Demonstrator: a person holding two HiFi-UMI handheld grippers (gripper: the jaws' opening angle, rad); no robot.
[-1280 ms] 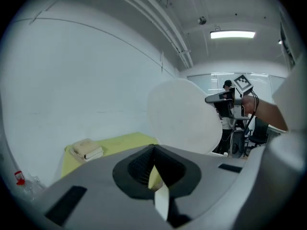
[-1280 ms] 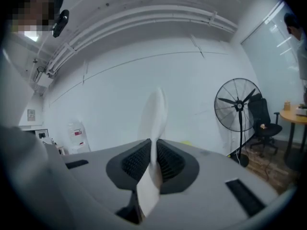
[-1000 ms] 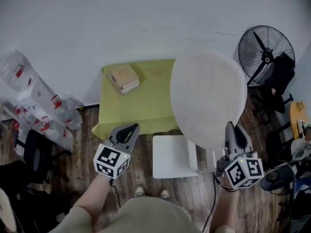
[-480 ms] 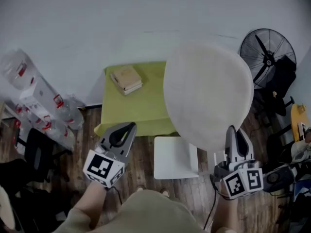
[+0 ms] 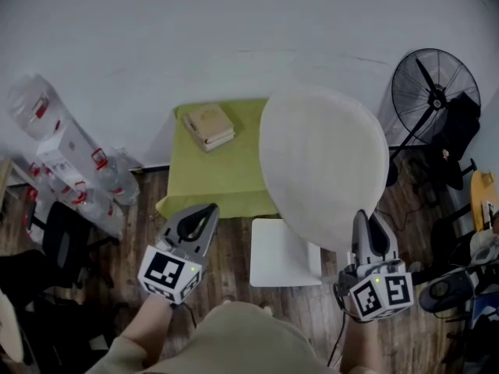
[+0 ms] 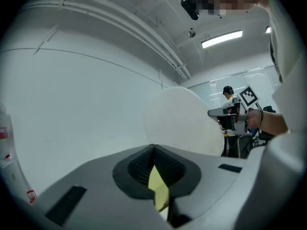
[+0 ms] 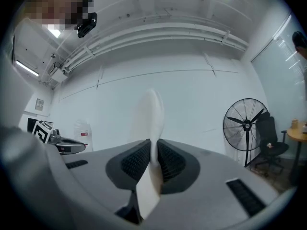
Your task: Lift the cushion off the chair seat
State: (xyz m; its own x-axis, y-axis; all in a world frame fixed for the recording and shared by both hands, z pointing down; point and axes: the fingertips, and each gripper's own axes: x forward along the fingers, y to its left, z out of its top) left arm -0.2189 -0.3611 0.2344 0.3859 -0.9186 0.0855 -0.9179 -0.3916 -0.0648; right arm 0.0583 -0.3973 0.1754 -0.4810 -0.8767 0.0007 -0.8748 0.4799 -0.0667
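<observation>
The head view looks steeply down; both gripper views look level along their jaws, all sharing the cushion (image 5: 323, 162).

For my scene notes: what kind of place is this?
Probably an office or workroom: a standing fan, a black office chair on the wooden floor, and a long ceiling lamp.

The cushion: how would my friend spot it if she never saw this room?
Find the yellow-green table by the white wall, then the white chair seat in front of it. The cushion is the big round disc above that seat, its rim pinched in the jaws of the right gripper. The seat is square and the fan black; only the cushion is round and white.
</observation>
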